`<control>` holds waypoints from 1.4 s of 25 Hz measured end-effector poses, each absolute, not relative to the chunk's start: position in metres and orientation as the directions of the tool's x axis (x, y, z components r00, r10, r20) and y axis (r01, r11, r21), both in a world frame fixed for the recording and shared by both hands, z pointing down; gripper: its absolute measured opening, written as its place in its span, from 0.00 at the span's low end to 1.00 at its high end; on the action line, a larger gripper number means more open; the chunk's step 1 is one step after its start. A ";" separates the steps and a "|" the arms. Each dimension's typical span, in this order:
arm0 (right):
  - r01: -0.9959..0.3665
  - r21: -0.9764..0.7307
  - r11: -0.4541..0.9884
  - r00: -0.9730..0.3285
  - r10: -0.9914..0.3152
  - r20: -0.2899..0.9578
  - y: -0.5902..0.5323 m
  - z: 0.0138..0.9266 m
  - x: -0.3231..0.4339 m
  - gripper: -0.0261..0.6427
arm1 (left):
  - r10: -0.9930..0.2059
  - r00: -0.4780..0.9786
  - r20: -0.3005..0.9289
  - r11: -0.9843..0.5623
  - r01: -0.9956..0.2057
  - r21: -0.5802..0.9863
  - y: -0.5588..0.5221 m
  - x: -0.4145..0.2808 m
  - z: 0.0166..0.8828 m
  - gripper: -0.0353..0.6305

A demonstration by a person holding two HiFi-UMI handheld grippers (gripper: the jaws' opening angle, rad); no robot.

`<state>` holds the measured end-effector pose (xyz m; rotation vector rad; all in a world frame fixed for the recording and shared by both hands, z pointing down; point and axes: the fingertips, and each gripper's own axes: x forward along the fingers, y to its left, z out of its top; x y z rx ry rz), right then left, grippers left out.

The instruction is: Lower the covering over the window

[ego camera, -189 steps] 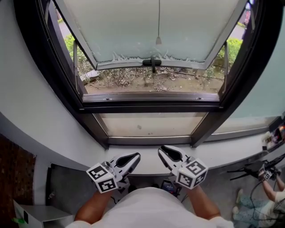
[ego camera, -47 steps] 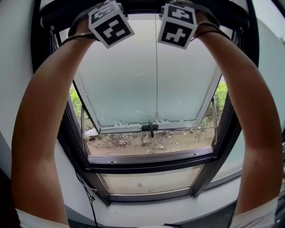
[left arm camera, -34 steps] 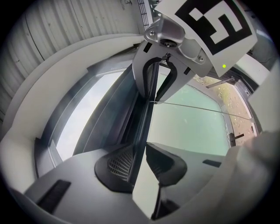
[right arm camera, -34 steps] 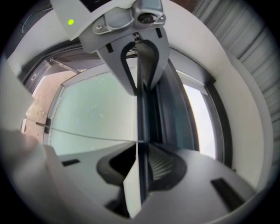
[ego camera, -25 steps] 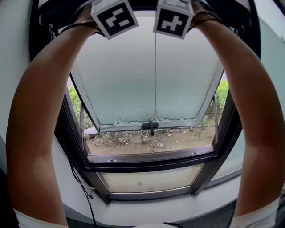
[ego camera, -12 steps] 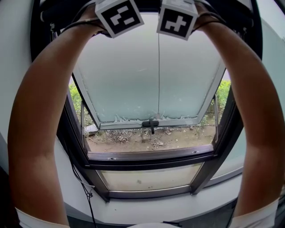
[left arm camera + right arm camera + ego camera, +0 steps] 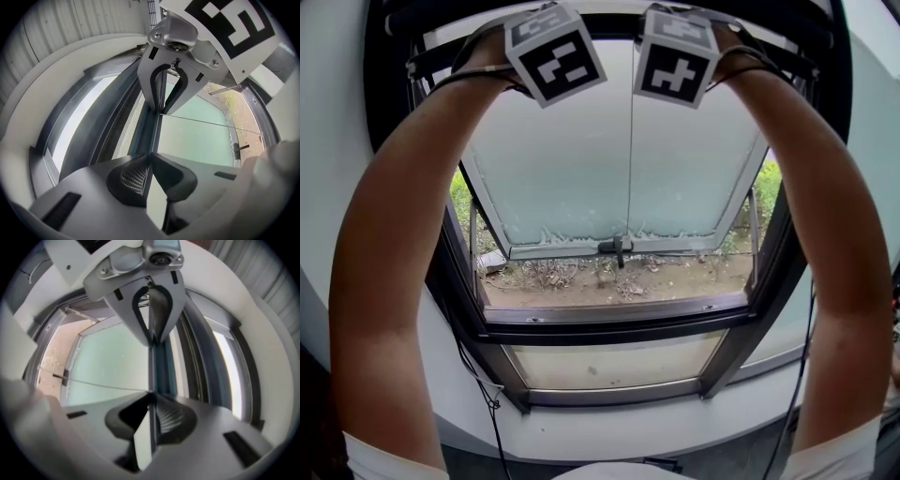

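Black-and-white square-patterned marker cubes (image 7: 555,58), a pale green frosted pane (image 7: 581,178) — and a black window frame (image 7: 619,330).

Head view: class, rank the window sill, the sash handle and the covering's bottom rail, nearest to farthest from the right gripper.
1. The covering's bottom rail, top: the right gripper, whose jaws have just been closing, grips it.
2. The sash handle, centre.
3. The window sill, bottom edge.

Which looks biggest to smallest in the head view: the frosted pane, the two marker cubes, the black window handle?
1. frosted pane
2. left marker cube and right marker cube, alike; closeness to the camera inflates them
3. black window handle
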<state>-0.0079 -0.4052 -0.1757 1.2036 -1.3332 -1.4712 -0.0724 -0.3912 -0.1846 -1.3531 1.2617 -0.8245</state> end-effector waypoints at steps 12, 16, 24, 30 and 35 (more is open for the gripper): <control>-0.027 0.998 -0.065 -0.272 -0.960 -0.070 -0.405 -0.129 -0.010 0.12 | -0.981 0.163 -0.104 0.074 -0.180 -0.981 -0.398 -0.078 -0.130 0.11; -0.029 0.999 -0.044 -0.277 -0.959 -0.050 -0.403 -0.113 -0.010 0.11 | -0.983 0.158 -0.096 0.068 -0.176 -0.982 -0.398 -0.077 -0.113 0.11; -0.031 0.999 -0.023 -0.277 -0.960 -0.030 -0.403 -0.090 -0.010 0.10 | -0.987 0.147 -0.060 0.032 -0.184 -0.982 -0.398 -0.078 -0.090 0.11; -0.035 0.999 -0.020 -0.279 -0.960 -0.029 -0.403 -0.075 -0.009 0.09 | -0.988 0.145 -0.042 0.014 -0.190 -0.982 -0.399 -0.078 -0.073 0.11; -0.027 0.999 -0.030 -0.270 -0.962 -0.036 -0.404 -0.076 -0.009 0.08 | -0.988 0.150 -0.040 0.008 -0.209 -0.978 -0.399 -0.078 -0.074 0.11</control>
